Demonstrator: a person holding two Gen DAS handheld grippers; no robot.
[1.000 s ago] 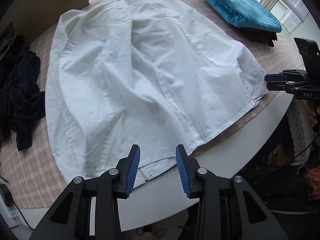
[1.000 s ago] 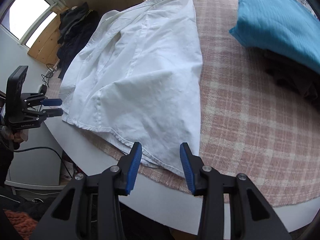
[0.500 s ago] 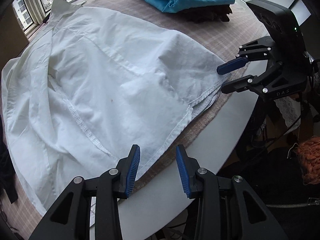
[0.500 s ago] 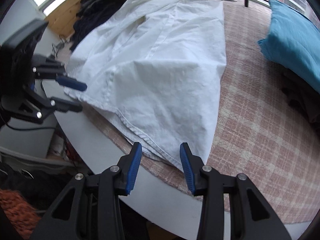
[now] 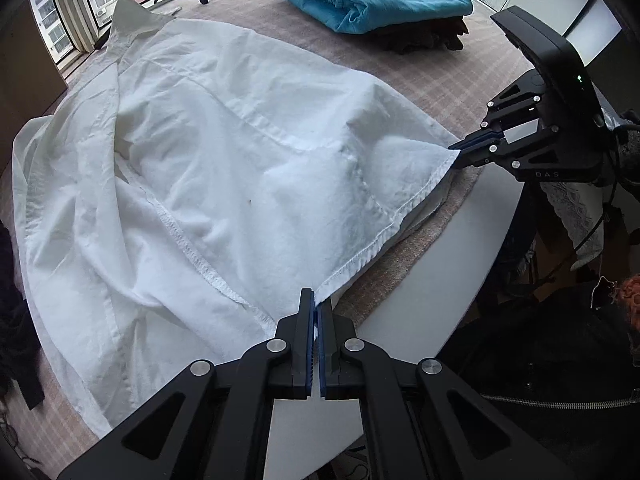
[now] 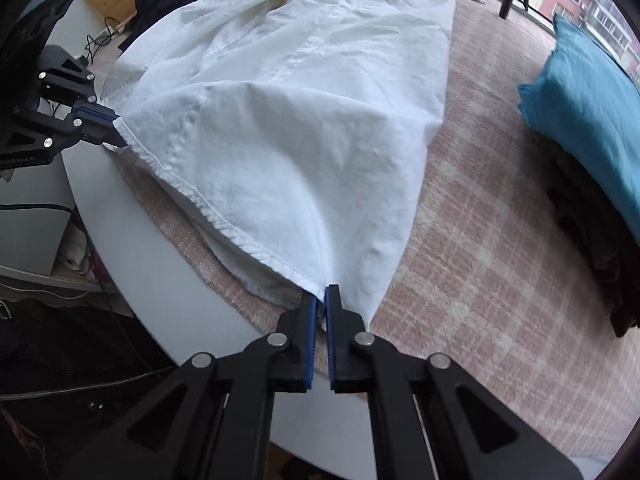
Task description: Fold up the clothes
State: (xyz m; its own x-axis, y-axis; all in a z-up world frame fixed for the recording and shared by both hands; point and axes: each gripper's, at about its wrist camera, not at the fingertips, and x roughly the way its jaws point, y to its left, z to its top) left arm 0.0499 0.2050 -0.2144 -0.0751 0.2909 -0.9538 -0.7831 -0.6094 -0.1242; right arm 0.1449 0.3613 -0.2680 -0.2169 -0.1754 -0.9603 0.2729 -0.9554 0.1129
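Left gripper (image 5: pixel 317 306): clenched on the white shirt's (image 5: pixel 224 184) hem.
Right gripper (image 6: pixel 320 300): pinched tight on the hem corner — fabric between its pads.
Shirt: spread over the round table (image 5: pixel 420 300) — hem at its near edge.

My left gripper (image 5: pixel 317 308) points steeply down and its two blue pads are pressed together, pinching the white shirt (image 5: pixel 224 168) by a corner of its hem. My right gripper (image 6: pixel 320 304) also points steeply down and is squeezed tight on the hem's other corner. From each camera I can see my other gripper off to the side, its black arms folded in and its blue tips closed on the cloth.
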